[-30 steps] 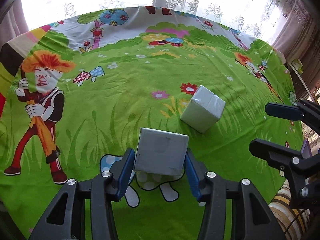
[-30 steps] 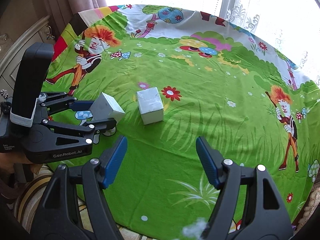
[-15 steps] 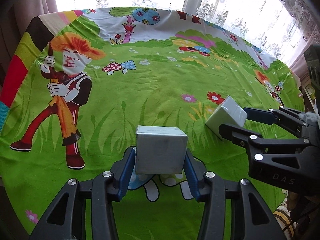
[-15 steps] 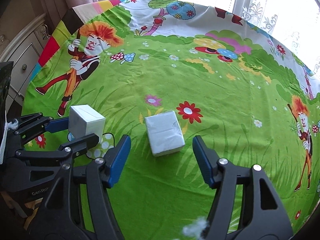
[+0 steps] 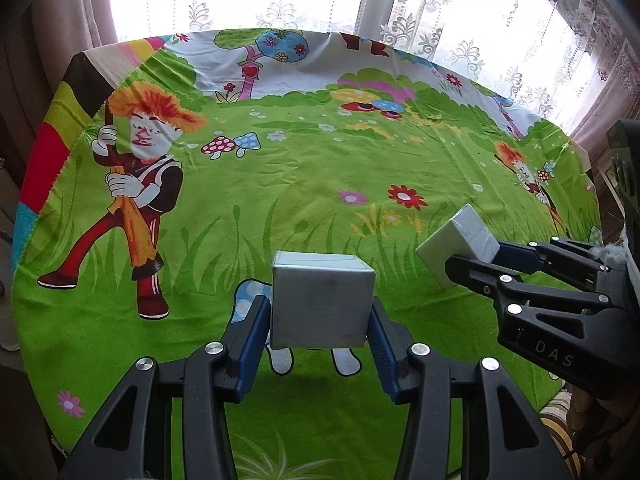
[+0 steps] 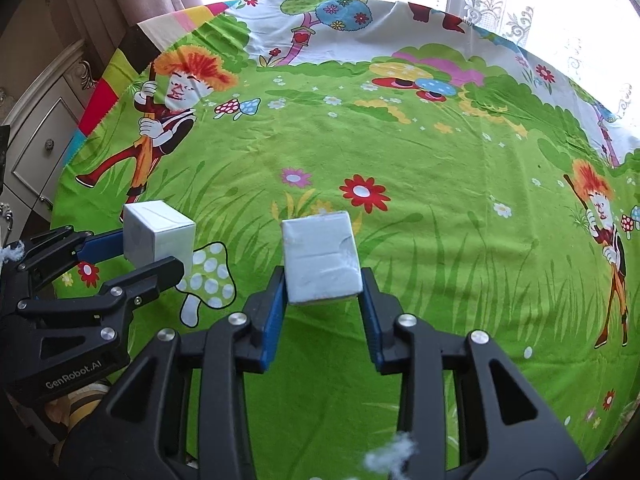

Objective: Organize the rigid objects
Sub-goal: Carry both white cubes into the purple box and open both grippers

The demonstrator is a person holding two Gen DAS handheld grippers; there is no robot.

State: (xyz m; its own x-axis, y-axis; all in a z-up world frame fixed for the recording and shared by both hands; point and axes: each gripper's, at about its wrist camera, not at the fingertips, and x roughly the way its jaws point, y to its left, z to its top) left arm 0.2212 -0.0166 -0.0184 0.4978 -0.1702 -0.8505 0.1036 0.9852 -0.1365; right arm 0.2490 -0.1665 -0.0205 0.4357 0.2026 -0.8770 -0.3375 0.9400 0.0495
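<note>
Two pale grey-white boxes. My left gripper [image 5: 318, 320] is shut on the first box [image 5: 322, 304] and holds it above the cloth near the front edge. It also shows in the right wrist view [image 6: 158, 234], held by the left gripper [image 6: 132, 248]. My right gripper [image 6: 322, 300] is shut on the second box [image 6: 320, 256], with its blue pads against both sides. In the left wrist view this second box [image 5: 456, 246] sits in the right gripper [image 5: 476, 256] at the right.
A round table carries a bright green cartoon cloth [image 5: 320, 184]. A lace-curtained window [image 5: 360, 0] is behind it. A cream cabinet with drawers [image 6: 44, 120] stands left of the table. A striped cushion [image 6: 76, 400] lies below the front edge.
My right gripper moved forward around the second box and closed on it. My left gripper kept its box and shifted a little to the left.
</note>
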